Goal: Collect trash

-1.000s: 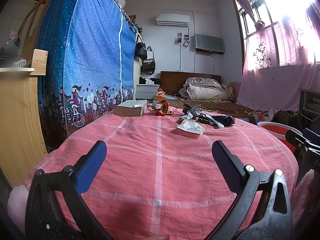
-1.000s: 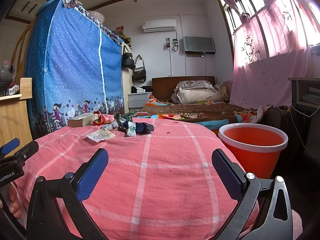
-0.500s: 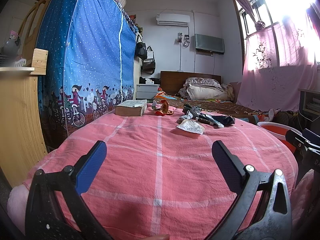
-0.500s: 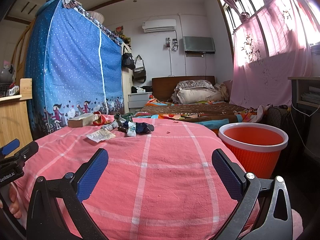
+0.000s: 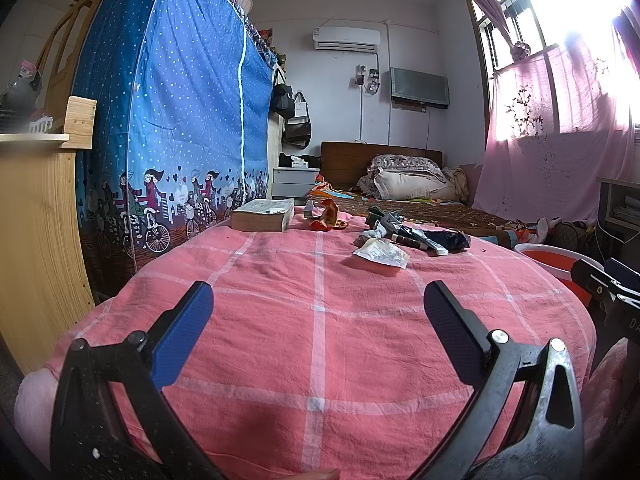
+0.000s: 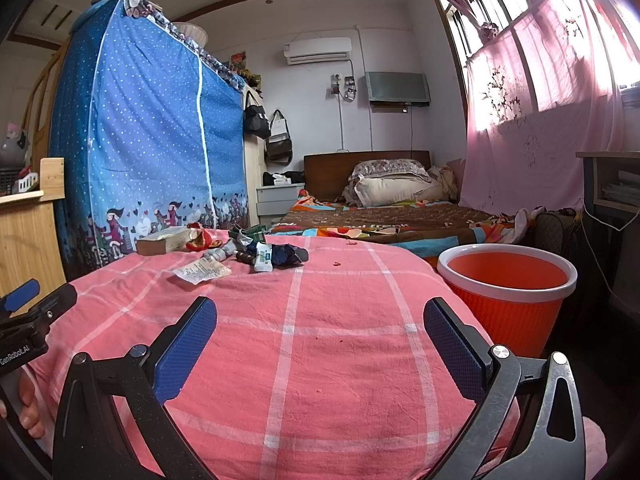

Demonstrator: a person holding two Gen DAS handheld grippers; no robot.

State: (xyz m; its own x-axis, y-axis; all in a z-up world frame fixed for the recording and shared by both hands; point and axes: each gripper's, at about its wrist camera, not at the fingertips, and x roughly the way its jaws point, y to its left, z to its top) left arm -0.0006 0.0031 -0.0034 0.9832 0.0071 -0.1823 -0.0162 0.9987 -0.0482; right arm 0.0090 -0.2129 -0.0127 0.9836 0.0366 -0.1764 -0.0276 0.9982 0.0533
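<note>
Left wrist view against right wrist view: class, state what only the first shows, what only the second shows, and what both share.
Only the left wrist view shows the left hand-held gripper from behind, its fingers wide apart with nothing between them.

Only the right wrist view shows the right hand-held gripper from behind, also open, and the whole orange bin standing beside the pink checked cloth; the left view catches just its rim.

Both show the cloth, the book, the flat white wrapper and the wrapper pile.
</note>
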